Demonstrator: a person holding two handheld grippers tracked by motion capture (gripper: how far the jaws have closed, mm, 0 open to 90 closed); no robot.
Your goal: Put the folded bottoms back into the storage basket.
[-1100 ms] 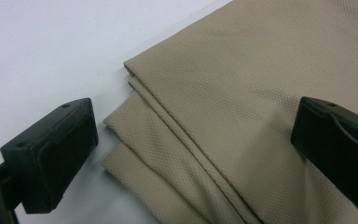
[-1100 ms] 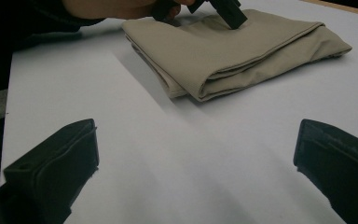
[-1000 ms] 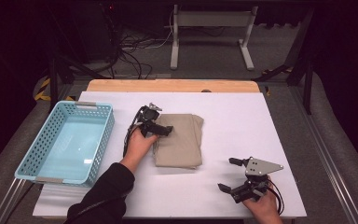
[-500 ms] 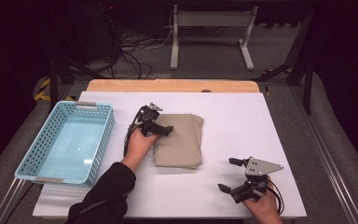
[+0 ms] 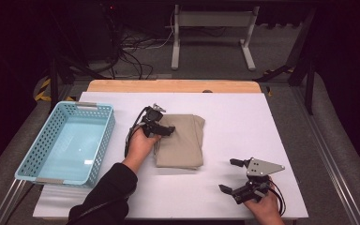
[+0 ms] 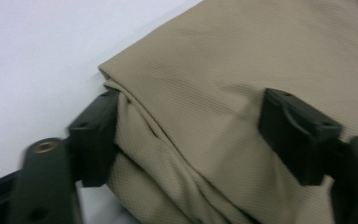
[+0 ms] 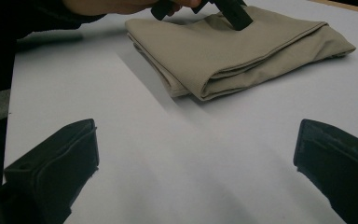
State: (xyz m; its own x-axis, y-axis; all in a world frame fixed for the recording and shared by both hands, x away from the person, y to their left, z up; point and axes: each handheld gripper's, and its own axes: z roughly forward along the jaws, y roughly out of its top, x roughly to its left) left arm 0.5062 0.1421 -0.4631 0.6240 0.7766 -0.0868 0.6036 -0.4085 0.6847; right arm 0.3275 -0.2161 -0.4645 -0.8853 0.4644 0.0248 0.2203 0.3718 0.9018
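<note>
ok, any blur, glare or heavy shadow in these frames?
High view: white table bright and even, surroundings nearly black. Left gripper view: near jaw parts smeared, folded tan cloth weave sharp. Right gripper view: jaws soft at the bottom, a dark sleeve shading the left; no glare.

Folded beige cloth [image 5: 180, 140] on the white table.
It lies flat in several layers, near the table's middle, edges stacked.

Left tongs [image 5: 165, 125]: black body, black cable looped off its side, small metal fittings on top. Left arm in a dark long sleeve [image 5: 104, 197]. Right tongs [image 5: 228, 175]: black, grey three-cornered plate on top, black cable at the wrist. Jaws are blocky black pads on arms with brass-ringed screw holes.
</note>
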